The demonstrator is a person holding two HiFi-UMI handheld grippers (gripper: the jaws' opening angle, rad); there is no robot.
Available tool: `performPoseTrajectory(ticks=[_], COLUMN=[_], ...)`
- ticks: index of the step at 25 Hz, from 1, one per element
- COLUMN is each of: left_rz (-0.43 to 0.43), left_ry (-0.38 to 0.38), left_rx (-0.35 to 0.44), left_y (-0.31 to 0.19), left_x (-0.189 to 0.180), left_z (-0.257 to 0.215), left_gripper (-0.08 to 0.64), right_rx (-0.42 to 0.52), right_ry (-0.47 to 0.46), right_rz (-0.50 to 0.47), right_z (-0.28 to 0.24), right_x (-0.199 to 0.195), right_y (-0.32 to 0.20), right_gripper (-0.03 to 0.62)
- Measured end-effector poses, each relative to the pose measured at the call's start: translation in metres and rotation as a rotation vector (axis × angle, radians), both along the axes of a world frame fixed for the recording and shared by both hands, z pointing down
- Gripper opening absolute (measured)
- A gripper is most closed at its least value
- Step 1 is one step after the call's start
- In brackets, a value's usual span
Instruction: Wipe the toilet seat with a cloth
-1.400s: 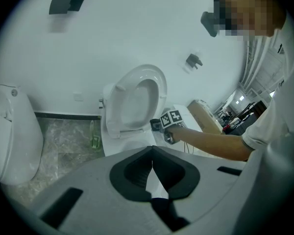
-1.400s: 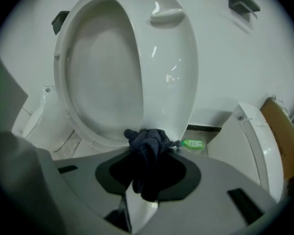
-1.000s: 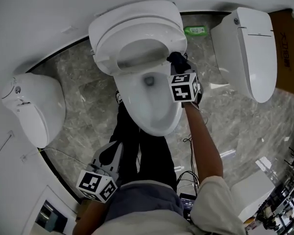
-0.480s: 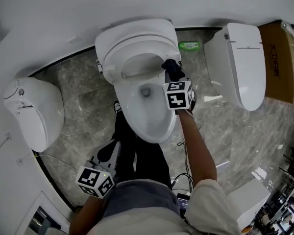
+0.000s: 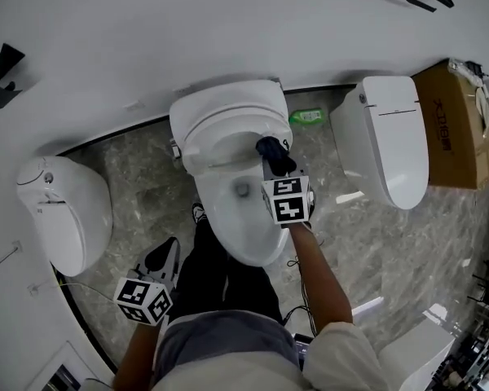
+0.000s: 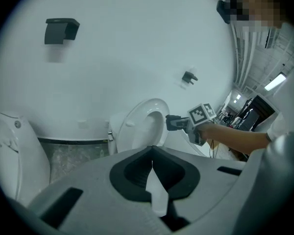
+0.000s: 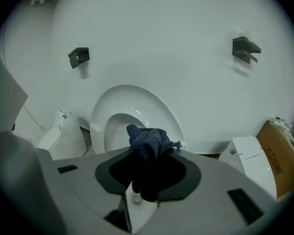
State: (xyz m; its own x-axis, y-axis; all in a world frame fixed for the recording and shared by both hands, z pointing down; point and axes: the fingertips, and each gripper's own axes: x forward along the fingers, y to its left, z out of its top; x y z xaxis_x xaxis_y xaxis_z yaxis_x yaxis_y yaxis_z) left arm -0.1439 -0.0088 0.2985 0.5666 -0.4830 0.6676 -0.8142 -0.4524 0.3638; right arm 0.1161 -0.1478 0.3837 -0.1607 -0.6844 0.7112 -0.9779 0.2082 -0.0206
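Note:
The white toilet (image 5: 243,222) stands in the middle of the head view with its seat (image 5: 220,129) raised against the wall. My right gripper (image 5: 277,165) hovers over the bowl's right rim, shut on a bunched dark blue cloth (image 5: 270,148). In the right gripper view the cloth (image 7: 149,148) sticks out of the jaws, in front of the raised seat (image 7: 137,112). My left gripper (image 5: 165,257) hangs low at the left beside the person's leg, shut and empty. In the left gripper view its jaws (image 6: 152,155) meet, and the seat (image 6: 146,124) and right gripper (image 6: 179,123) show beyond.
Another white toilet (image 5: 65,210) stands at the left and one (image 5: 387,137) at the right. A cardboard box (image 5: 450,125) sits at the far right, a green packet (image 5: 308,117) by the wall. Cables (image 5: 297,296) lie on the marble floor. Black brackets (image 7: 245,48) hang on the wall.
My right gripper has lifted with the cloth, away from the seat's right edge. My left gripper has risen a little. The head view has pulled back and shows more wall.

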Motion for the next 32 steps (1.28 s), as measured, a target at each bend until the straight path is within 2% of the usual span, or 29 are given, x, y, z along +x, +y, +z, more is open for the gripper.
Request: performPoseTrajectory(ticks=[4, 7, 12, 15, 23, 26, 30, 32], left_rz=[0.016, 0.066, 0.169, 0.221, 0.410, 0.457, 0.536, 0.579], left_ry=[0.013, 0.018, -0.012, -0.026, -0.187, -0.274, -0.350, -0.367], left_rx=[0.044, 0.103, 0.194, 0.241, 0.374, 0.384, 0.389, 0.380], left_y=[-0.021, -0.041, -0.074, -0.098, -0.166, -0.191, -0.211, -0.217], left_x=[0.009, 0.026, 0.057, 0.072, 0.106, 0.113, 0.125, 0.131], left_z=[-0.012, -0.022, -0.033, -0.040, -0.030, -0.015, 0.000, 0.008], left_gripper=[0.009, 0.009, 0.009, 0.009, 0.011, 0.011, 0.014, 0.076], right_rx=[0.037, 0.077, 0.088, 0.088, 0.064, 0.045, 0.011, 0.002], right_ry=[-0.082, -0.121, -0.177, -0.178, -0.175, -0.174, -0.180, -0.180], right_rz=[0.038, 0.066, 0.102, 0.087, 0.092, 0.109, 0.148, 0.150], right_z=[-0.038, -0.069, -0.105, -0.121, -0.139, -0.135, -0.125, -0.123], right_x=[-0.006, -0.008, -0.011, -0.017, -0.023, -0.024, -0.027, -0.030], right_y=[0.015, 0.032, 0.066, 0.083, 0.112, 0.120, 0.131, 0.133], right_gripper=[0.101, 0.103, 0.103, 0.103, 0.104, 0.104, 0.104, 0.104])
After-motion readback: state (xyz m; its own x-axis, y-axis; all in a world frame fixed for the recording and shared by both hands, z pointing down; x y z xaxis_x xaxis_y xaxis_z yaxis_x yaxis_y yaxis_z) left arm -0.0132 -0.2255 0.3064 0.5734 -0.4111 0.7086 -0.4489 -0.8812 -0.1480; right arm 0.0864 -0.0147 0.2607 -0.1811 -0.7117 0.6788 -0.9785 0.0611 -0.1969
